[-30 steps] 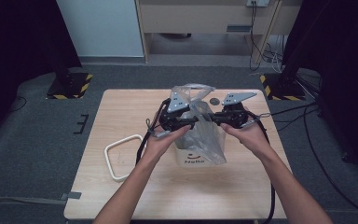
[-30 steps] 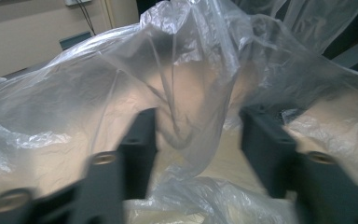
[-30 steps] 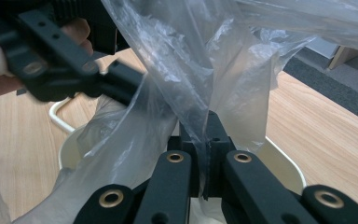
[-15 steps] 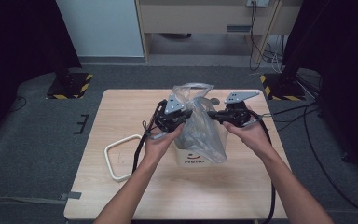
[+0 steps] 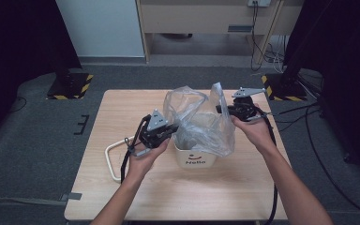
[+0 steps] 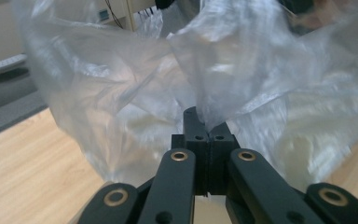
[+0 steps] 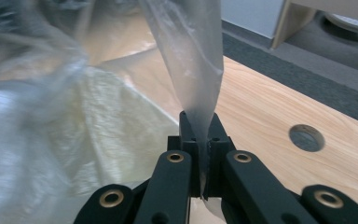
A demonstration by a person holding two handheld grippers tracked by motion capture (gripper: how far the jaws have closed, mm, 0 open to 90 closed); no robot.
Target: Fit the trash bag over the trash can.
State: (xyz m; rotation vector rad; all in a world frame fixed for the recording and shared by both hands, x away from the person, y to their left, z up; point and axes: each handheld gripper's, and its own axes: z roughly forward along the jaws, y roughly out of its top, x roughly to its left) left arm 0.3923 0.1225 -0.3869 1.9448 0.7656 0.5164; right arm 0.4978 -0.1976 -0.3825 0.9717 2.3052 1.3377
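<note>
Since the earlier frame our hand-held grippers draw apart: the left hand-held gripper (image 5: 172,130) has just clamped the plastic bag (image 5: 201,122); the right hand-held gripper (image 5: 221,109) pinches its opposite edge. Between them, the bag mouth spreads over the white bin (image 5: 194,157) on the table (image 5: 122,105).

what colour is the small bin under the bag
Cream-white small plastic bin with dark "Hello" lettering; clearest in the high view.

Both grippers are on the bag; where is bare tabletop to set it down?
Bare wood lies along the table near edge, in front of the white bin, and at the far-left corner. Crowded: the plastic bag over the bin, the white loop on its left.
</note>
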